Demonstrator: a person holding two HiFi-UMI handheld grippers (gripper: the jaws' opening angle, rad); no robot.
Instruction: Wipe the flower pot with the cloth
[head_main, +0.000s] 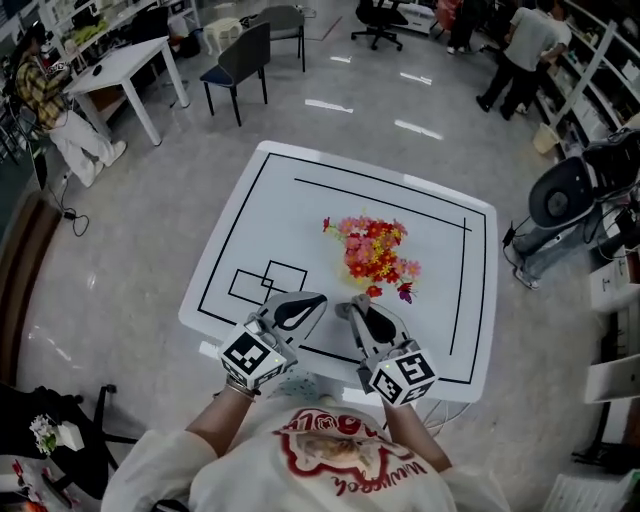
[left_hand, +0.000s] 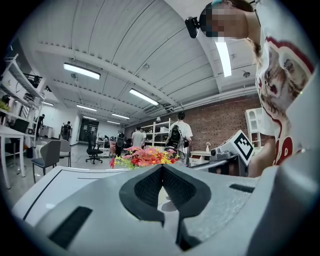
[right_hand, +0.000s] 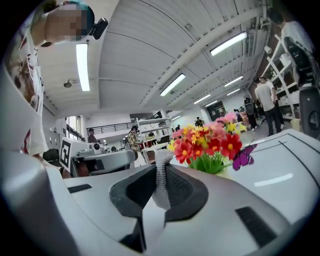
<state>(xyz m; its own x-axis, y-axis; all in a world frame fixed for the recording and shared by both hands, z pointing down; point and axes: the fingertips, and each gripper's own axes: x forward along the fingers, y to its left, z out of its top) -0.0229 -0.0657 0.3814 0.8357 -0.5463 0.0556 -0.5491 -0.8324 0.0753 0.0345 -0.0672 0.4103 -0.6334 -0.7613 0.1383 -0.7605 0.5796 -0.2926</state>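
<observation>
Where visible, one pot (head_main: 375, 260), one cloth (right_hand: 161, 176)

Bench (head_main: 250, 210): the left half and far edge are left bare, and passage is afforded there. Right of centre is blocked by the flower pot (head_main: 375, 255), blooms spread wide, set apart from the right edge. The near edge is occupied by the left gripper (head_main: 318, 300) and right gripper (head_main: 348, 308), side by side, just short of the pot.

Grey floor (head_main: 150, 220), white desk (head_main: 120, 62), dk chair (head_main: 240, 58), brick wall (left_hand: 220, 125), prob. shelving (left_hand: 157, 131)
</observation>
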